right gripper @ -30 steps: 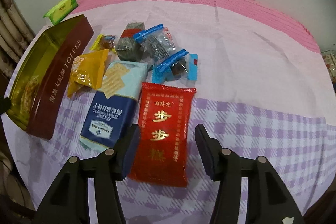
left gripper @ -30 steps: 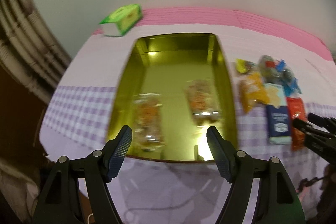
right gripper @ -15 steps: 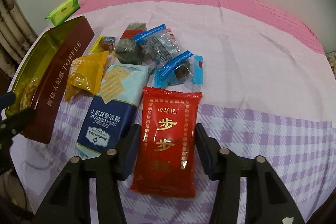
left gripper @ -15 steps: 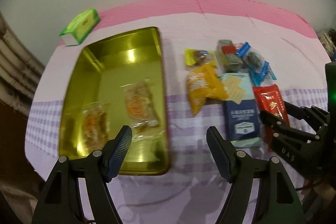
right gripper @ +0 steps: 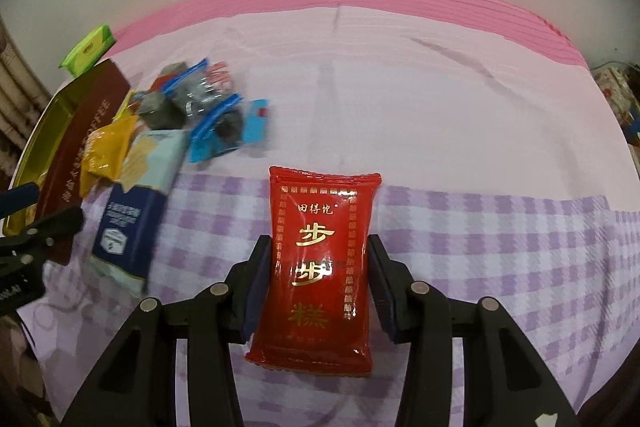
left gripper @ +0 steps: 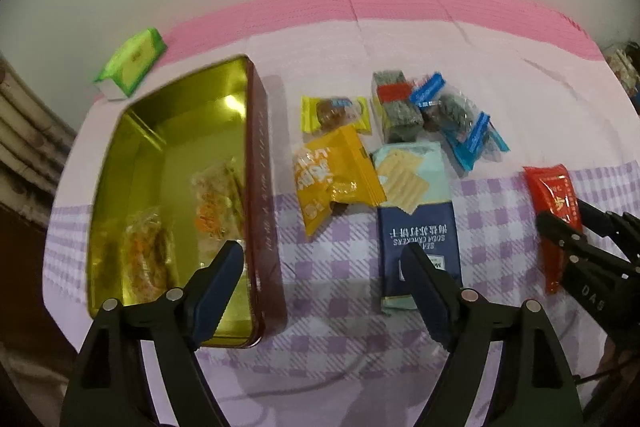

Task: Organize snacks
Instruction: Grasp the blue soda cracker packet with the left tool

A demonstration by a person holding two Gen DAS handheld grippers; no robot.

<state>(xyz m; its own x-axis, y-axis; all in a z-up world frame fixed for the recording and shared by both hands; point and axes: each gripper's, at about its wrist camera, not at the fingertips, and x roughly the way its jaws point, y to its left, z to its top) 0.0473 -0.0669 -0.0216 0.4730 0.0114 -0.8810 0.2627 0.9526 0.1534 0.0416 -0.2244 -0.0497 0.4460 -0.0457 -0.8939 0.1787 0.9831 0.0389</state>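
My right gripper (right gripper: 318, 283) is shut on the red snack packet (right gripper: 320, 251), its pads against both long sides; it also shows in the left wrist view (left gripper: 554, 211). My left gripper (left gripper: 322, 281) is open and empty above the cloth between the gold tin (left gripper: 120, 163) and the blue cracker pack (left gripper: 416, 219). The tin holds two clear-wrapped snacks (left gripper: 216, 203). A yellow packet (left gripper: 332, 183), a small yellow candy (left gripper: 334, 111), a dark green bar (left gripper: 396, 107) and blue-ended sweets (left gripper: 464, 125) lie right of the tin.
A green tissue pack (left gripper: 132, 65) lies behind the tin near the table's far left. The table has a pink and purple-checked cloth (right gripper: 480, 131). The wall stands behind it. Clutter shows at the far right edge (right gripper: 616, 95).
My right gripper has closed on the red packet and drawn it right, away from the pile. My left gripper has swung right, from over the tin to beside it.
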